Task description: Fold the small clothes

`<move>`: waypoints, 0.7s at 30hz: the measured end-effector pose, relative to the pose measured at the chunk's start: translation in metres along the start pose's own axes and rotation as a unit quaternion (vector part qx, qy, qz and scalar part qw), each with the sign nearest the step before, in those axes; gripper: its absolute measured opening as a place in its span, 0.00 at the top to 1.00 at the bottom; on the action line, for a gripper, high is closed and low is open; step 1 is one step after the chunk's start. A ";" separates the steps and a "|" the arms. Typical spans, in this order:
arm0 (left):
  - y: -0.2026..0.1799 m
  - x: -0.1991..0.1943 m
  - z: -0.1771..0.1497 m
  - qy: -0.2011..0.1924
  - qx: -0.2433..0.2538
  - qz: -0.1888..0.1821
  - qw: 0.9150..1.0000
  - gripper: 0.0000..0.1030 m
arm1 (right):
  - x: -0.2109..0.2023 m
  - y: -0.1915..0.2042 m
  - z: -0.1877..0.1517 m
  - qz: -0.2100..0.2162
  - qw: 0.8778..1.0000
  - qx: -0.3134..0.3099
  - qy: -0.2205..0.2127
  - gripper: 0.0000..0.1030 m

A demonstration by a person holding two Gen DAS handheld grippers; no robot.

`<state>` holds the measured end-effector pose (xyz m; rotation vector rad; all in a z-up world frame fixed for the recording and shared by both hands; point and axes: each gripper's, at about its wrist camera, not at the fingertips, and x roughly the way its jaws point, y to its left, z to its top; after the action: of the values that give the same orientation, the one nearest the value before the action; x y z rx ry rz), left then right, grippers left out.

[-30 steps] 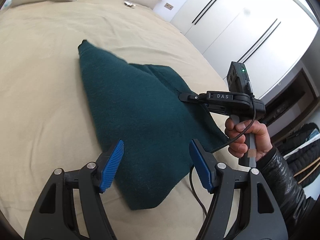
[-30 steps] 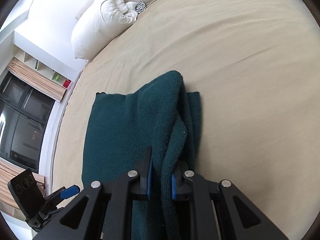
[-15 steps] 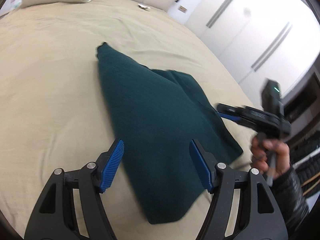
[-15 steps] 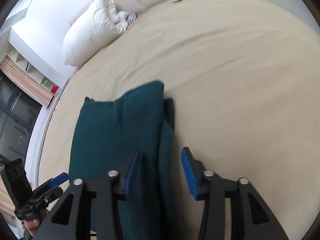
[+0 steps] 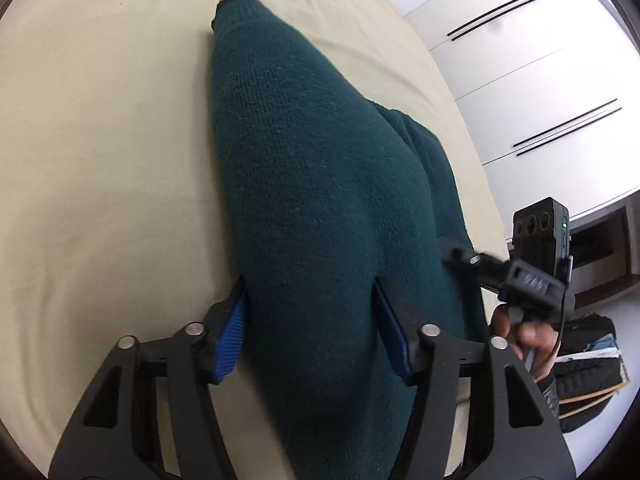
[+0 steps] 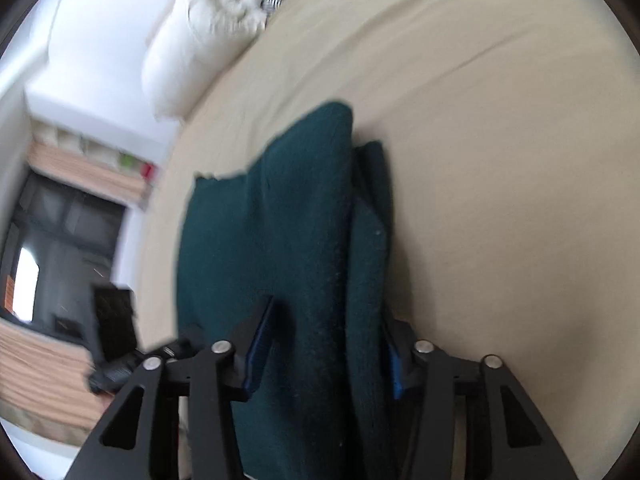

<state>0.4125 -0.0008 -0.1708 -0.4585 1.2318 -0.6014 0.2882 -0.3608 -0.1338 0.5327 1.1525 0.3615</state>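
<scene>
A dark teal knitted sweater [image 5: 312,160] lies folded lengthwise on the beige bed [image 5: 100,140]. My left gripper [image 5: 310,304] straddles its near end, and the jaws are closing with the knit bulging between the blue pads. In the right wrist view the sweater [image 6: 272,220] shows a folded strip along its right side. My right gripper [image 6: 326,344] is set over that strip; its jaws are closing with the cloth between them, the left pad resting on top of the knit. From the left wrist view the right gripper [image 5: 460,256] touches the sweater's right edge, held by a hand [image 5: 528,336].
Beige bed sheet [image 6: 500,140] spreads all around the sweater. A white pillow [image 6: 188,40] lies at the head of the bed. White wardrobe doors [image 5: 520,60] stand beyond the bed's right side, with dark clothing [image 5: 588,360] piled below them.
My right gripper let go of the raised fold, which dropped flat, then came down over it again. My left gripper sank from above the sweater onto its near end, jaws narrowing.
</scene>
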 end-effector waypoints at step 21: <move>-0.014 -0.190 -0.110 -0.086 0.120 0.133 0.980 0.65 | -0.023 0.207 -0.108 -0.061 0.979 -0.177 -0.078 0.79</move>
<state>0.2643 0.1110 -0.0540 -0.1357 1.0182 -0.4623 0.1789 -0.1804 -0.0313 0.1727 0.9376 0.4004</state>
